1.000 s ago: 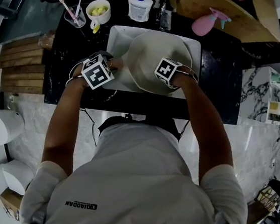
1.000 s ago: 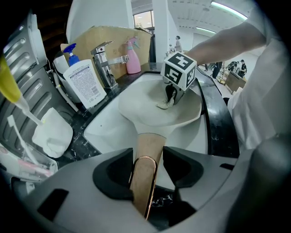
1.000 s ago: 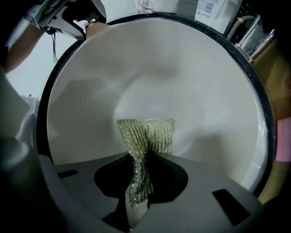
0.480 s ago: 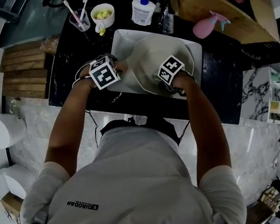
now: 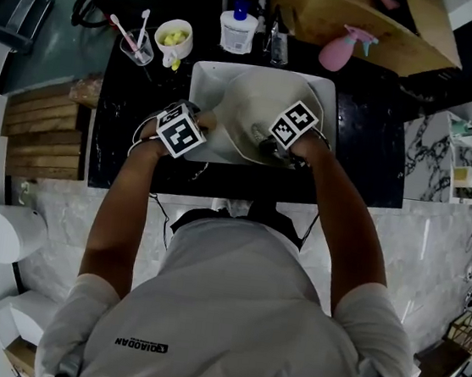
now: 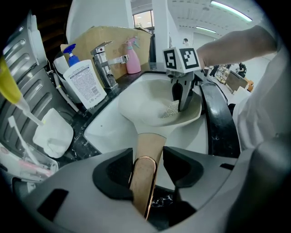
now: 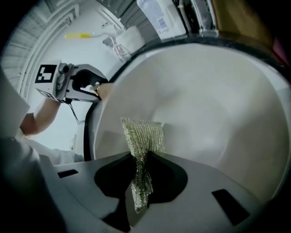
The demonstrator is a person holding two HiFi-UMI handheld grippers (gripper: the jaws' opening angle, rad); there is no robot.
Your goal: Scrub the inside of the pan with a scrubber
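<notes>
A cream-white pan (image 5: pixel 266 115) sits tilted in the white sink (image 5: pixel 205 81). Its tan handle (image 6: pixel 146 159) runs back between the jaws of my left gripper (image 6: pixel 145 175), which is shut on it. In the head view that left gripper (image 5: pixel 193 131) is at the pan's left side. My right gripper (image 7: pixel 142 175) is shut on a silvery mesh scrubber (image 7: pixel 143 139), whose free end lies against the pan's inner wall (image 7: pixel 204 113). From the left gripper view the right gripper (image 6: pixel 182 98) reaches down into the pan with the scrubber (image 6: pixel 171 109) at its tip.
Behind the sink stand a chrome tap (image 6: pixel 107 63), a white pump bottle (image 5: pixel 238 28), a pink spray bottle (image 5: pixel 343 47), a cup with toothbrushes (image 5: pixel 135 39) and a bowl (image 5: pixel 173 39). A black counter (image 5: pixel 367 131) surrounds the sink. A cardboard box (image 5: pixel 368 16) is at the back right.
Both grippers and the pan have shifted slightly toward the back of the sink. The holds on the handle and the scrubber are unchanged.
</notes>
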